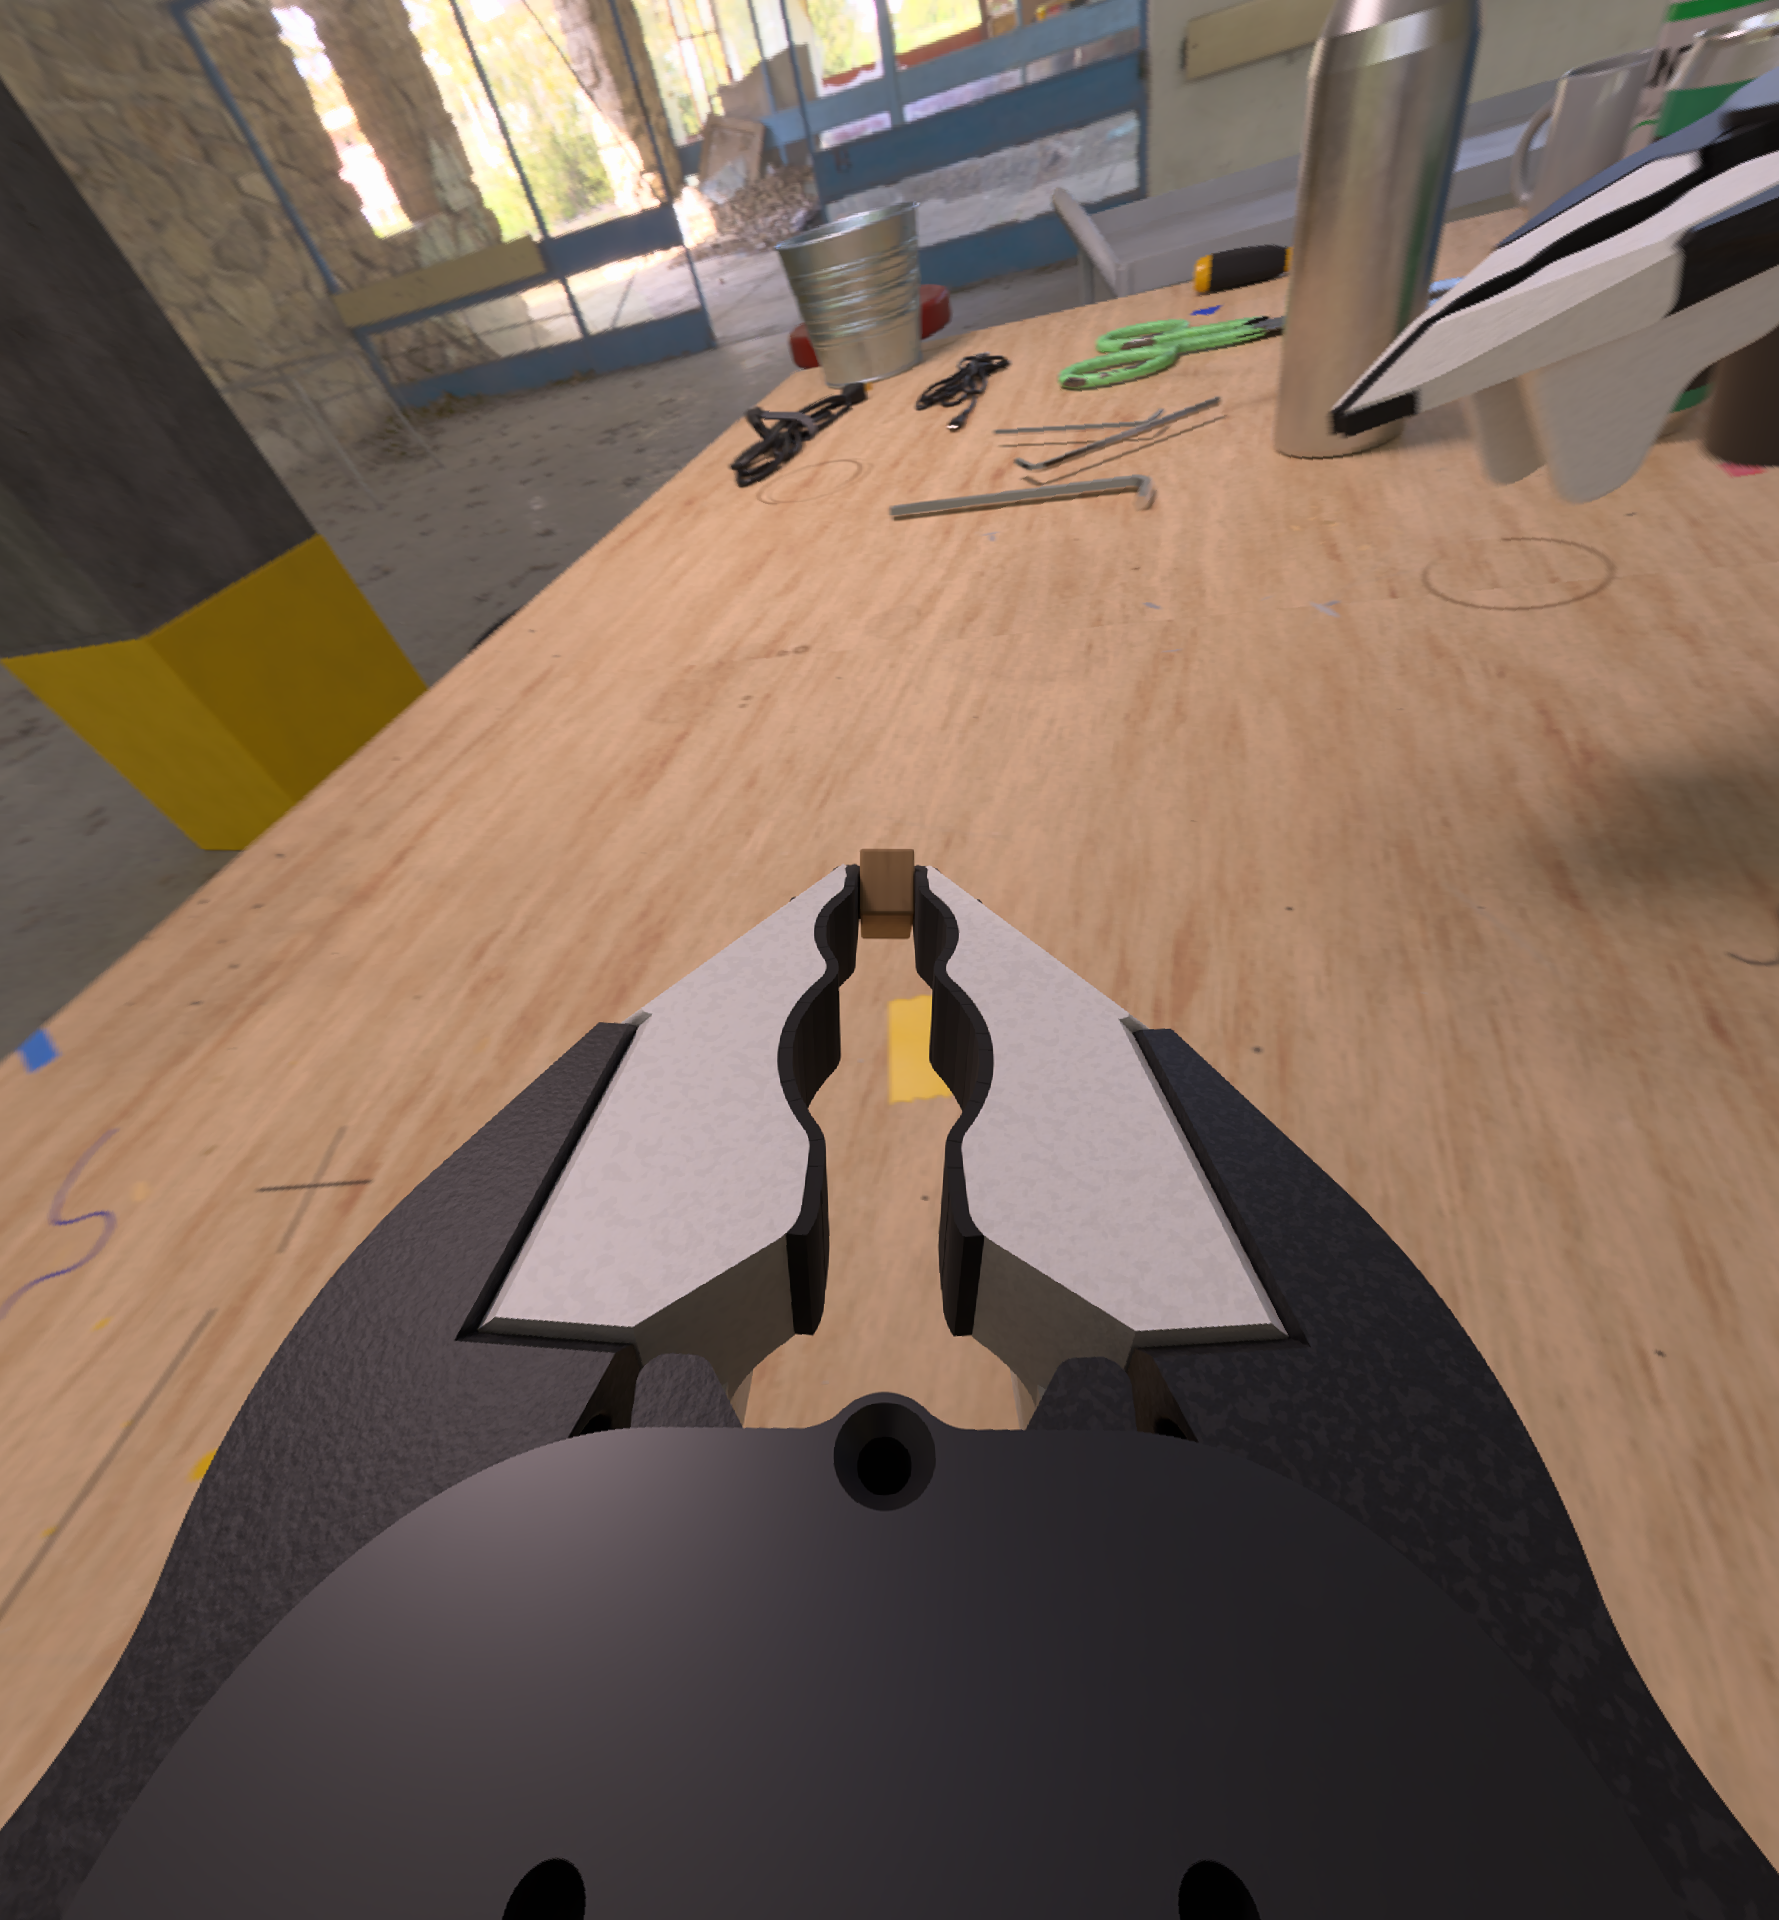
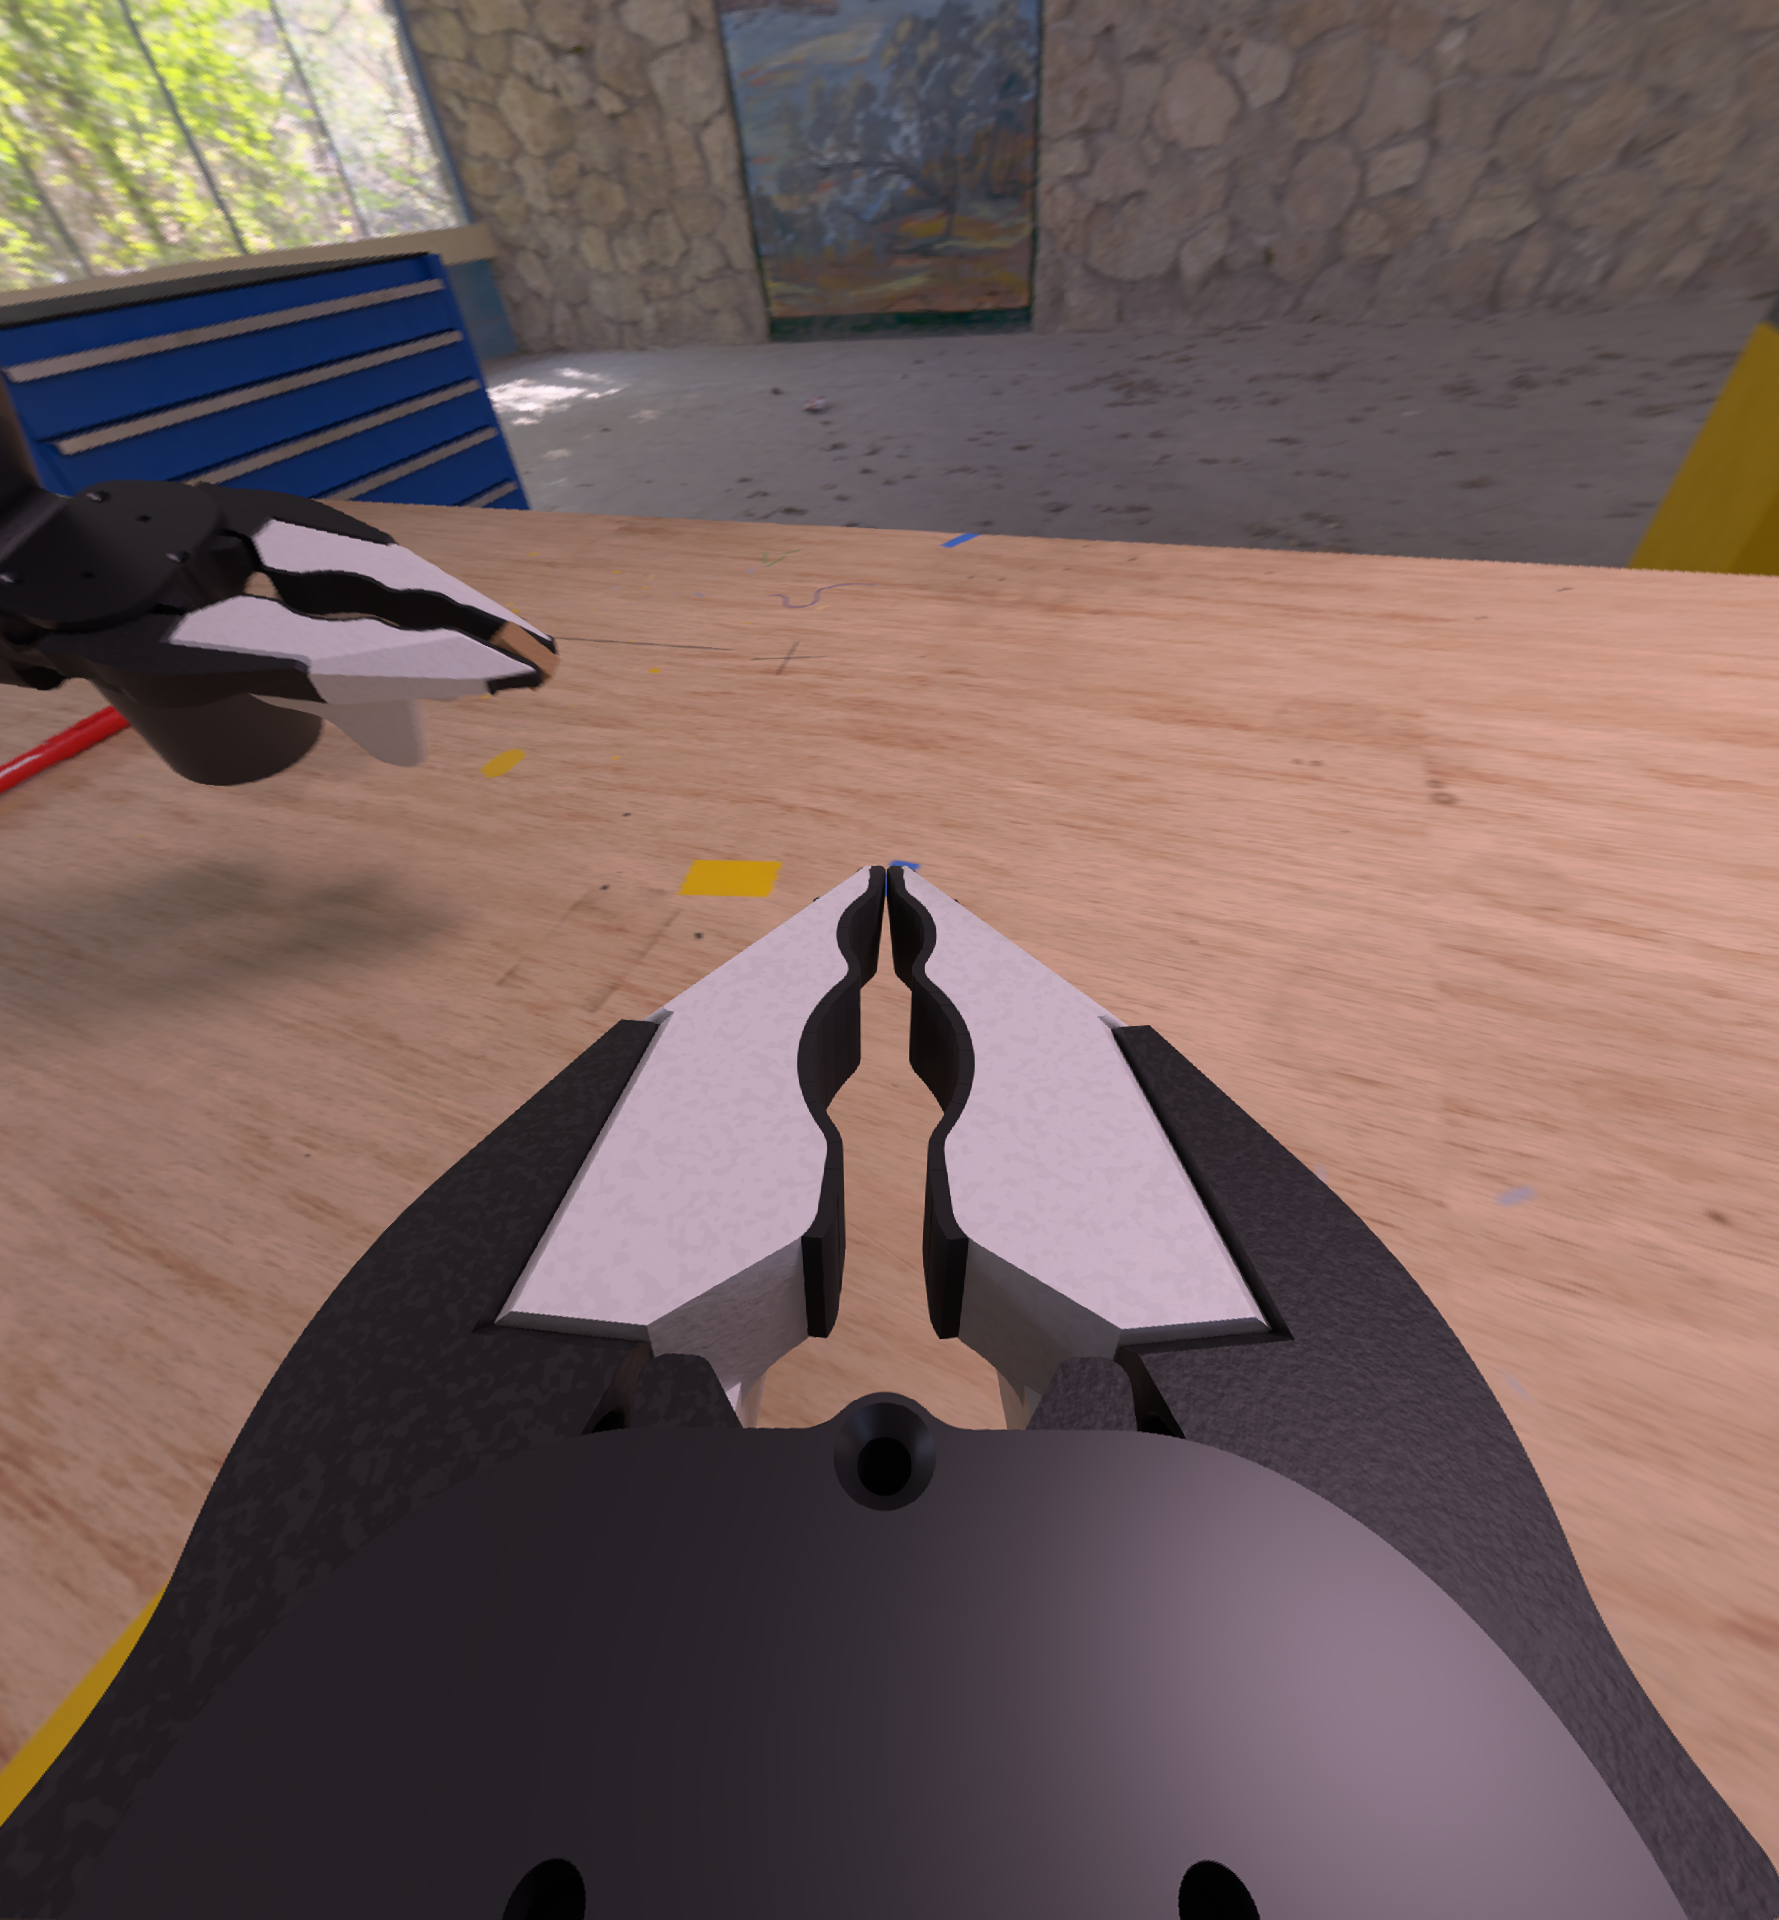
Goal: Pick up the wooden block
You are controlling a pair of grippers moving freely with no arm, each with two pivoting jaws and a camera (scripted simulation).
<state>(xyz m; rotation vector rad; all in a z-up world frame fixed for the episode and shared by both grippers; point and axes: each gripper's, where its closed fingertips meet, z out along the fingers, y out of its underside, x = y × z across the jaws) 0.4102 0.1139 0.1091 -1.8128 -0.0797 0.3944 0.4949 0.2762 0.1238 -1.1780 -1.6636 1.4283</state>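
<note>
A small tan wooden block [image 1: 886, 891] sits clamped between the tips of my left gripper [image 1: 886, 902], which is shut on it and holds it above the plywood table [image 1: 1176, 779]. The right wrist view shows that left gripper [image 2: 526, 655] at the left, off the table with its shadow below, the block [image 2: 535, 646] just showing at its tips. My right gripper [image 2: 885, 878] is shut and empty, hovering over the table. It also shows at the upper right of the left wrist view [image 1: 1368, 410].
At the table's far end stand a tall steel bottle [image 1: 1373, 229], a metal bucket [image 1: 854, 291], green scissors [image 1: 1155, 348], hex keys [image 1: 1020, 499], black cables [image 1: 791, 431] and mugs [image 1: 1591, 125]. A red rod [image 2: 23, 769] lies at left. A yellow-based pillar [image 1: 210, 707] stands beside the table.
</note>
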